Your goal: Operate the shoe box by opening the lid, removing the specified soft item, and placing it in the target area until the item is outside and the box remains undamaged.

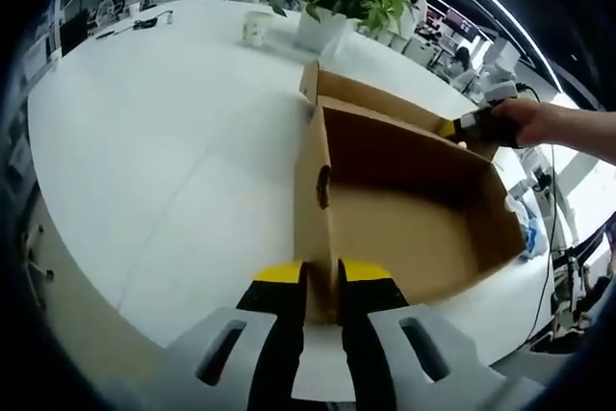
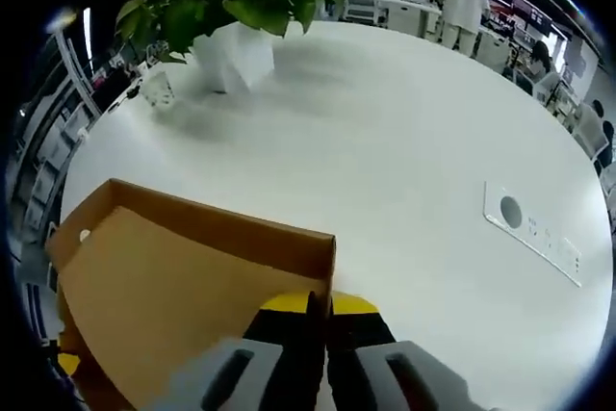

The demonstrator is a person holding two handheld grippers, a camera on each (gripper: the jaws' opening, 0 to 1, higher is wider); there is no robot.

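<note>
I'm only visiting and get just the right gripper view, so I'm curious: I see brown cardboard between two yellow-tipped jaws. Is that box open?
Observer: Yes. In the left gripper view the shoe box stands open-topped on the white table.
Operator: Is anything inside it?
Observer: The part of the inner floor that I can see is bare cardboard.
Operator: And what is the other gripper doing?
Observer: The left gripper is shut on the box's near end wall. Your right gripper, held in a person's hand, grips the far side.
</note>
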